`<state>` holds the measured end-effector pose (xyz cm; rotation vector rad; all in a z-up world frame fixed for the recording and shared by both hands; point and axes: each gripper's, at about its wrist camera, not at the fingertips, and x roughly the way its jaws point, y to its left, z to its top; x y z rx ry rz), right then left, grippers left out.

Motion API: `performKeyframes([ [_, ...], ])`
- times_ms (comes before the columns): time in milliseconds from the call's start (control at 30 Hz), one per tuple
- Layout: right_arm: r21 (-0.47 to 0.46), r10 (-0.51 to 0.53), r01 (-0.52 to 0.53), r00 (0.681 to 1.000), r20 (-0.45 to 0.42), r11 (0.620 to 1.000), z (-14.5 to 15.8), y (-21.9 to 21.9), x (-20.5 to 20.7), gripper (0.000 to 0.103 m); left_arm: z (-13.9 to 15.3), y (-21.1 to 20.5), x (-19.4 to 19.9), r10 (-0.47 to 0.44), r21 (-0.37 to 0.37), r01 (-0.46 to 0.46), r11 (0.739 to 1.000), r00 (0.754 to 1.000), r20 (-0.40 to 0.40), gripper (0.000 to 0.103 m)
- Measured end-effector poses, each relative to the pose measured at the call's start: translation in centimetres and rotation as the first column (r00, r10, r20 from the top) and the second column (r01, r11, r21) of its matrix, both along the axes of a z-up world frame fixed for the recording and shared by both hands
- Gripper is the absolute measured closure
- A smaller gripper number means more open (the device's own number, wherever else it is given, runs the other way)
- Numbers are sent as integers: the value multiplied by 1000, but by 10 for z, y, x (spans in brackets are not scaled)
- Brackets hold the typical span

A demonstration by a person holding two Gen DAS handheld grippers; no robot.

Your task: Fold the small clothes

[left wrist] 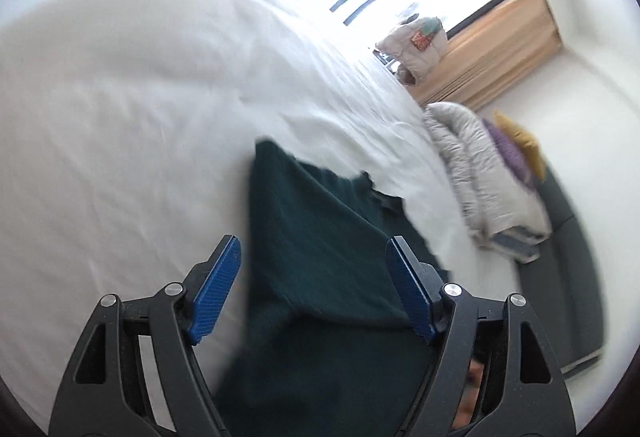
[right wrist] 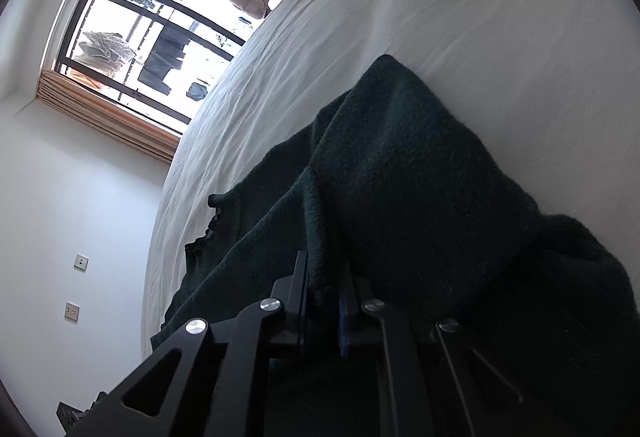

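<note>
The dark green knit garment [left wrist: 320,237] lies on the white bed [left wrist: 140,97], running lengthwise away from the left gripper [left wrist: 314,285], whose blue pads stand apart and hold nothing. The right gripper [right wrist: 324,301] is nearer, clamped on a fold of it. Only the right wrist view shows that pinch and the raised ridge of cloth.

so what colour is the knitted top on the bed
Dark green top, plain with no pattern; it shows best in the right wrist view.
</note>
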<state>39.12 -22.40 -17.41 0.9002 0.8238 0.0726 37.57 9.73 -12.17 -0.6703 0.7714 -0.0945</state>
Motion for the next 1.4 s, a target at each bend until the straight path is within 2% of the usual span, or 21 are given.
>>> performKeyframes([
  [100,1,-11,11,1000,-2,1000,-4,-2,-1,93,2,-13,21,-43,146,43,988,999,-9,38],
  [133,7,-15,15,1000,-3,1000,-7,-3,0,95,1,-23,28,-58,228,62,972,998,-26,44],
  [167,15,-13,13,1000,-1,1000,-9,-4,0,95,-2,-31,32,-61,285,71,956,997,-42,56],
  [267,-5,38,-38,999,7,999,-9,4,3,94,-18,-56,37,-82,364,108,925,993,-87,62],
  [300,-31,50,-49,999,7,998,-7,7,4,93,-20,-64,36,-88,413,116,903,992,-86,62],
  [400,-33,63,-63,998,10,997,-5,11,3,91,-39,-83,39,-67,597,132,792,989,-129,62],
  [433,-19,62,-61,998,9,998,-6,10,2,91,-47,-81,41,-53,616,139,776,986,-155,64],
  [467,-9,63,-63,998,8,998,-6,10,1,91,-56,-76,43,-51,603,143,785,985,-168,64],
  [500,-4,70,-70,998,9,998,-5,11,0,91,-61,-73,43,-50,613,145,777,984,-169,64],
  [633,25,122,-122,993,5,992,-2,23,-3,90,-65,-69,37,-16,732,127,669,988,-157,64],
  [667,27,140,-140,990,6,990,0,30,-3,89,-67,-62,35,-8,729,124,673,987,-160,64],
  [733,-8,161,-161,987,7,987,6,39,-3,73,-72,-41,30,25,713,103,694,986,-167,64],
  [767,-31,157,-157,987,12,987,8,41,-3,70,-72,-35,28,10,680,105,725,987,-163,64],
  [833,-57,127,-126,992,9,990,8,37,-3,71,-70,-27,25,13,671,101,735,987,-163,63],
  [900,-28,95,-95,995,6,995,4,27,-6,71,-53,-20,22,15,642,91,761,988,-157,63],
  [1000,-6,70,-70,998,1,998,5,15,-14,67,-17,-17,15,32,620,7,785,998,-51,63],
  [1100,2,-1,1,1000,-2,1000,7,0,-27,65,12,-41,20,-44,632,20,775,999,22,63],
  [1167,-7,-94,94,996,-8,996,11,-10,-37,63,15,-61,32,-103,639,69,766,995,16,62],
  [1233,-46,-127,129,991,44,991,24,-12,-45,63,5,-81,45,-127,657,103,747,992,-10,62],
  [1367,-79,49,-38,989,141,996,48,14,-28,63,-53,-97,69,-137,647,217,731,975,-173,62],
  [1400,-70,106,-96,982,156,993,49,23,-21,63,-67,-94,71,-132,634,215,743,975,-176,62],
])
